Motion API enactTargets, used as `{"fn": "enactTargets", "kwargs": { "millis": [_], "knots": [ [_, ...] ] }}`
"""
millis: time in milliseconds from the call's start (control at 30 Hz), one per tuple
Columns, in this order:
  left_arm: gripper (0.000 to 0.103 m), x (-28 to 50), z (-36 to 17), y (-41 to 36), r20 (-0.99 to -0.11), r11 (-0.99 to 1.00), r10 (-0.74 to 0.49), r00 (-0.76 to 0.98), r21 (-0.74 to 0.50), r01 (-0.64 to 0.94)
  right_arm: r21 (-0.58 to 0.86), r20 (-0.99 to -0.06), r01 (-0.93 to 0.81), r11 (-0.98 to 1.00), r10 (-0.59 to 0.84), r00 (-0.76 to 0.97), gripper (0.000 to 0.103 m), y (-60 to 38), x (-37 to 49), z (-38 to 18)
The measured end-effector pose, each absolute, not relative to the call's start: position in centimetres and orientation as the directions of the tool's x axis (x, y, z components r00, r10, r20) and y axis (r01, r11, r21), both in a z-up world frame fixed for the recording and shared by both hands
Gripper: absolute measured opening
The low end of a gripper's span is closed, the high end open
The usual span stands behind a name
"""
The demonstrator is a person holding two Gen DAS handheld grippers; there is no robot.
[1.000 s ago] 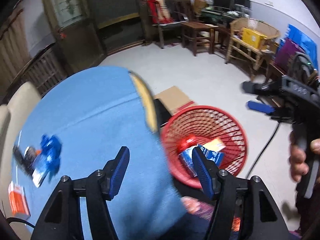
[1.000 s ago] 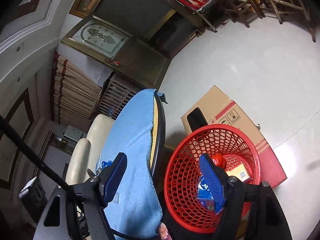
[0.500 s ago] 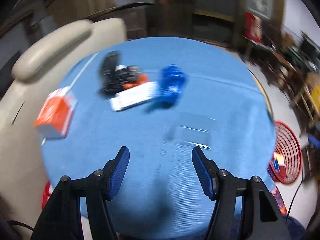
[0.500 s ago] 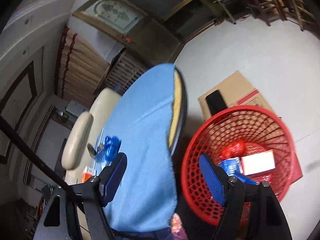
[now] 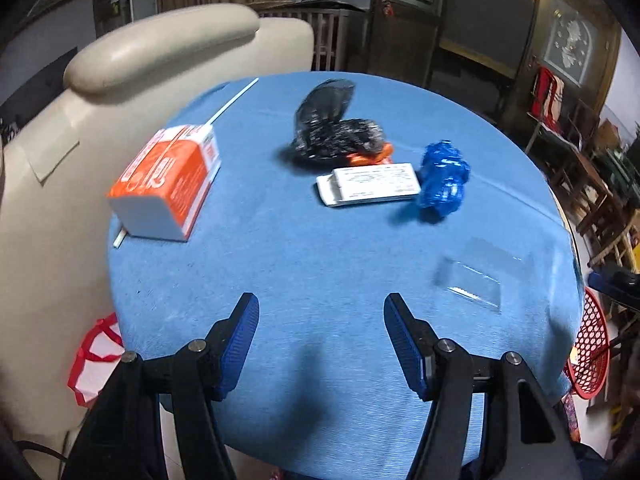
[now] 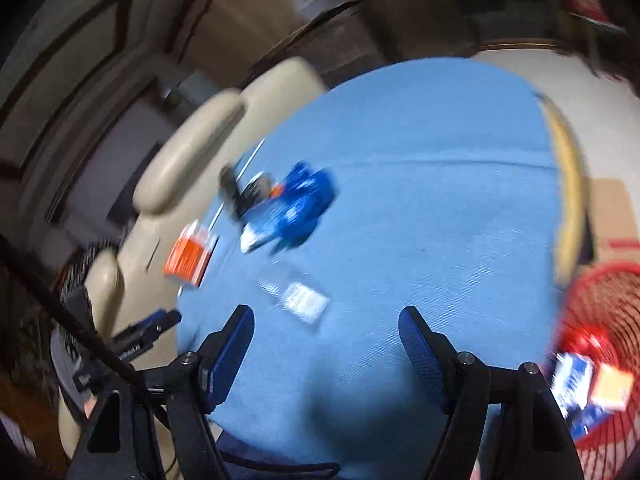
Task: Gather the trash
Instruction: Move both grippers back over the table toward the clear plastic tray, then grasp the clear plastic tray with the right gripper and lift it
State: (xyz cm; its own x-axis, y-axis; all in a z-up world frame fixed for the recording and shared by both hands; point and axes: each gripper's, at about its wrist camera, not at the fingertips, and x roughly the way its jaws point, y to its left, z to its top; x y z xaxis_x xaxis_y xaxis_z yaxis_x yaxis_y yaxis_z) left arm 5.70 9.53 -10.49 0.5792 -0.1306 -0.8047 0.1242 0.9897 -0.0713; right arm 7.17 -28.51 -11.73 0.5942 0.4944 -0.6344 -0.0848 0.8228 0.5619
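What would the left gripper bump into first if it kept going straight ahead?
Probably the bare blue tablecloth. The open left gripper points down at it, with no trash between; the white box lies farther on.

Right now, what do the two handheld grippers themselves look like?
Both match. The left gripper has black angular arms with silver round bolts and two ribbed blue pads. The right gripper has the same black frame, silver bolts and blue pads; a black cable crosses its left side. No sleeve shows.
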Motion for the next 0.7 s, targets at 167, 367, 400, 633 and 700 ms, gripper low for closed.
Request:
{"fn": "enactTargets", "kwargs": {
  "millis": [167, 367, 400, 633, 700],
  "knots": [
    [0.066, 6.6, -11.0, 11.1, -0.812, 0.989, -0.137, 0.568, -0.081, 0.122, 0.52, -0.662, -0.196, 0.832, 0.537, 0.522, 0.078, -23.7, 11.8, -13.3],
    [0.066, 9.7, -11.3, 11.4, -0.816, 0.982, -0.158, 0.556, -0.072, 0.174, 0.415, -0.74, -0.309, 0.856, 0.515, 0.432, 0.078, -19.1, 15.5, -15.1],
    [0.066, 10.7, -11.2, 11.3, -0.816, 0.978, -0.172, 0.551, -0.072, 0.197, 0.392, -0.751, -0.328, 0.859, 0.505, 0.425, 0.078, -18.5, 15.9, -15.5],
    [0.066, 16.7, -11.2, 7.9, -0.817, 0.909, -0.294, 0.496, -0.078, 0.41, 0.386, -0.774, -0.367, 0.846, 0.514, 0.37, 0.072, -17.1, 17.9, -18.3],
    [0.066, 18.5, -11.6, 6.5, -0.822, 0.872, -0.341, 0.457, -0.095, 0.48, 0.386, -0.762, -0.377, 0.842, 0.522, 0.384, 0.038, -17.1, 17.3, -18.3]
  ]
}}
